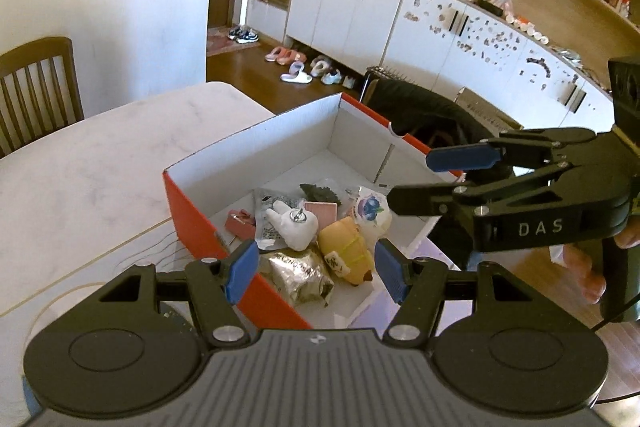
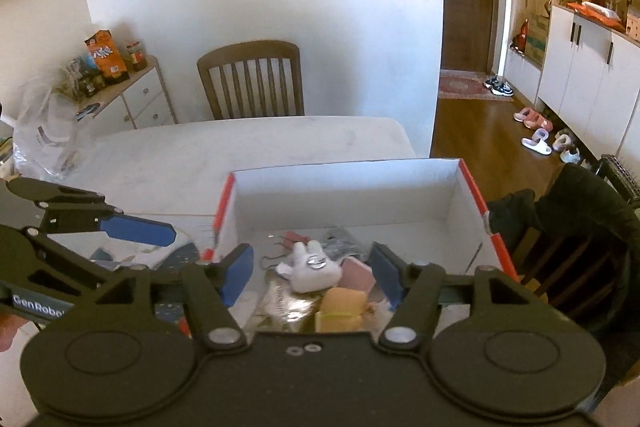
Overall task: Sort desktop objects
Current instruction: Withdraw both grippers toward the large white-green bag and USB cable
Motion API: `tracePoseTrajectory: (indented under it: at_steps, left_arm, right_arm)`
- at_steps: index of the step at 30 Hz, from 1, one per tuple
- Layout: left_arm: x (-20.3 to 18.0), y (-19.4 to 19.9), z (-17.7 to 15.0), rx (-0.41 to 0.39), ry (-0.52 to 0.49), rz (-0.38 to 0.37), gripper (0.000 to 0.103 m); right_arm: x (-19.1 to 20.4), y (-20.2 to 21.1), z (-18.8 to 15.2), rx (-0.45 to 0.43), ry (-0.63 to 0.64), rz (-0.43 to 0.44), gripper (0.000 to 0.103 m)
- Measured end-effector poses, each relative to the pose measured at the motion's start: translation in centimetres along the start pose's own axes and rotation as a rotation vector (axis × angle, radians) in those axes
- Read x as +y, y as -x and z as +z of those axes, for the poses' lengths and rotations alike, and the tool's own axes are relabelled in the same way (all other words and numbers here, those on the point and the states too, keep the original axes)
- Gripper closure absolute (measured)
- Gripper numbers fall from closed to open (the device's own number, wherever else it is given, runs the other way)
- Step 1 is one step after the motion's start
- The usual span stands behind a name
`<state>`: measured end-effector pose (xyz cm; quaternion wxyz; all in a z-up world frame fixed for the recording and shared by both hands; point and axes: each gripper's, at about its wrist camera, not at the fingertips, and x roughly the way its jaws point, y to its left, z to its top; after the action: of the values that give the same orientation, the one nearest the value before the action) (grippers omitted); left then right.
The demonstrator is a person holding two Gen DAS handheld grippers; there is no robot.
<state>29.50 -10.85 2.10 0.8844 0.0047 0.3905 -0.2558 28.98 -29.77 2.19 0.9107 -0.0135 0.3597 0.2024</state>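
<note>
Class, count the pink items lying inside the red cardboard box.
2. A dusty-pink bow-shaped clip lies by the left wall of the red cardboard box; a flat pink square case lies behind the white plush rabbit. Others may be hidden beneath the pile.

Box (image 1: 192,199) on table (image 1: 100,155); plush toy (image 1: 294,223), bread toy (image 1: 346,247), foil packet (image 1: 300,275) inside.

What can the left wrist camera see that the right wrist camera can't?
Only the left wrist view shows the round blueberry-print pouch and the dark leaf in the box. Only the right wrist view shows the orange snack bag on the side cabinet. Both show the red-and-white box, white bunny plush, yellow toy and gold foil pack.
</note>
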Motion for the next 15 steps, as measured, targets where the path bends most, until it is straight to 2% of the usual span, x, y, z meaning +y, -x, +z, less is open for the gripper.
tracePoseTrajectory:
  at_steps: [2, 5, 7, 9, 11, 13, 15]
  left_arm:
    - [0.3, 1.0, -0.5, -0.009, -0.008, -0.006, 0.039]
    - [0.9, 2.4, -1.3, -0.023, -0.014, -0.012, 0.031]
    - [1.4, 3.2, -1.9, -0.031, -0.019, -0.014, 0.031]
    - [2.0, 4.1, -2.5, -0.035, -0.020, -0.018, 0.024]
    - [2.8, 4.8, -3.2, -0.041, -0.020, -0.024, 0.019]
    - [3.6, 5.7, -4.1, -0.041, -0.024, -0.027, 0.019]
    - [4.3, 6.3, -4.9, -0.040, -0.029, -0.027, 0.013]
  right_arm:
    - [0.9, 0.4, -0.4, -0.003, -0.002, -0.003, 0.034]
    - [2.5, 0.8, -1.0, -0.005, -0.002, -0.010, 0.033]
    - [3.4, 1.0, -1.5, -0.009, -0.005, -0.016, 0.030]
    - [4.7, 1.2, -1.9, -0.015, -0.009, -0.024, 0.030]
    - [5.7, 1.4, -2.3, -0.021, -0.015, -0.030, 0.022]
    - [6.7, 1.6, -2.9, -0.031, -0.021, -0.038, 0.020]
    - [7.7, 1.6, -3.3, -0.031, -0.030, -0.038, 0.019]
